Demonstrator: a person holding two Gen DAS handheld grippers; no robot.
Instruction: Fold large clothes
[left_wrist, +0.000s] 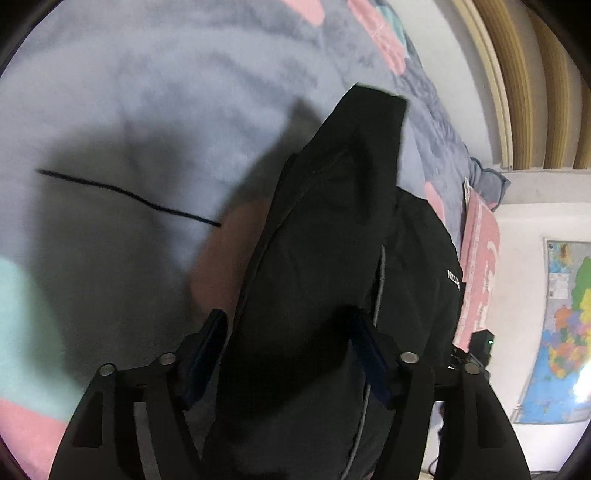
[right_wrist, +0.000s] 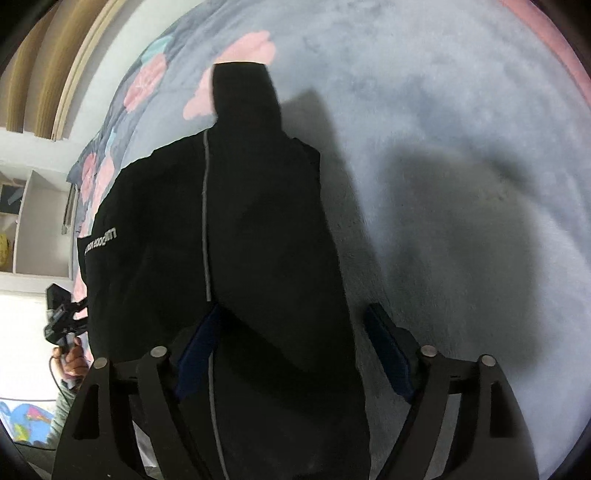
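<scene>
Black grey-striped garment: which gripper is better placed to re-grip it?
Left, probably: the left gripper has the black grey-striped garment filling its open jaws, while one pad of the right gripper stands clear of it.

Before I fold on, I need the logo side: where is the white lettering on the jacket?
The lettering is near the jacket's left edge in the right wrist view, left of the grey zip line.

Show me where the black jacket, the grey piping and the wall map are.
black jacket (right_wrist: 258, 221), right wrist view, middle of the cloth.
grey piping (right_wrist: 204, 206), right wrist view, mid-length.
wall map (left_wrist: 561, 332), left wrist view, coloured middle.
</scene>
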